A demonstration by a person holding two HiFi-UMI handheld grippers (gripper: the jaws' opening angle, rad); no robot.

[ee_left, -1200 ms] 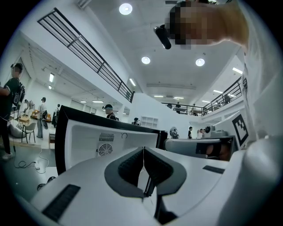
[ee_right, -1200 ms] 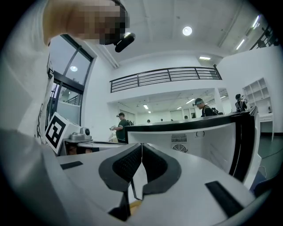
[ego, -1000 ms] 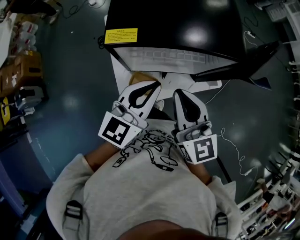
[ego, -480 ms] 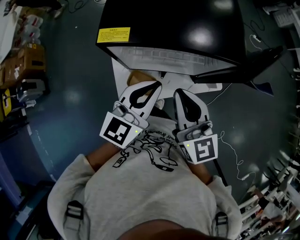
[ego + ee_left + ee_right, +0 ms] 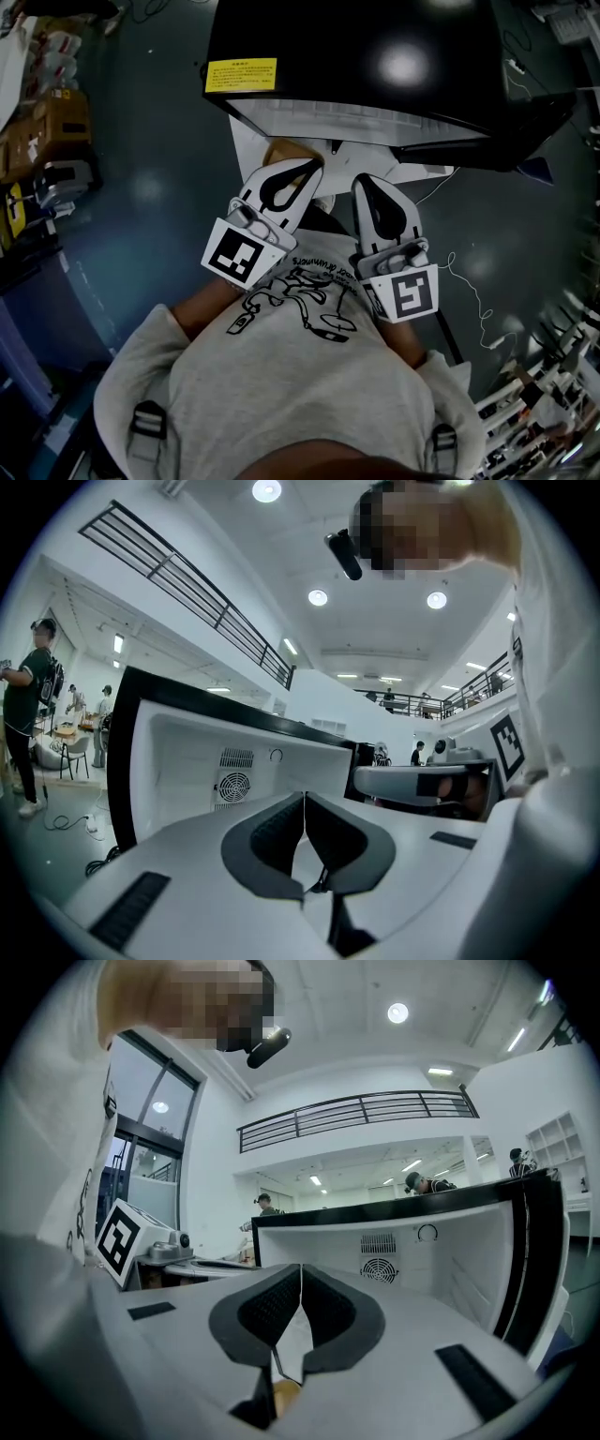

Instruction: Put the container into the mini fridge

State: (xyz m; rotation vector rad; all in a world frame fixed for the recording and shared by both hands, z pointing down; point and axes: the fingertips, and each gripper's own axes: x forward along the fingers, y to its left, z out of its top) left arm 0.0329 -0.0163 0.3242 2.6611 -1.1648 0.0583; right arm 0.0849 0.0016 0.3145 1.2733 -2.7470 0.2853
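Nothing can be read as clear words. A yellow label [image 5: 241, 75] sits upper left of centre on the black top of the mini fridge [image 5: 375, 47]; its dark print is too small to make out. At mid-frame, a black-and-white square marker [image 5: 234, 256] covers the cube of the left gripper [image 5: 314, 169], and a similar one [image 5: 410, 293] that of the right gripper [image 5: 361, 180]; they carry patterns, not letters. Below them, the person's grey shirt [image 5: 300, 394] bears a black drawing with a curved line of lettering [image 5: 319, 272], illegible.
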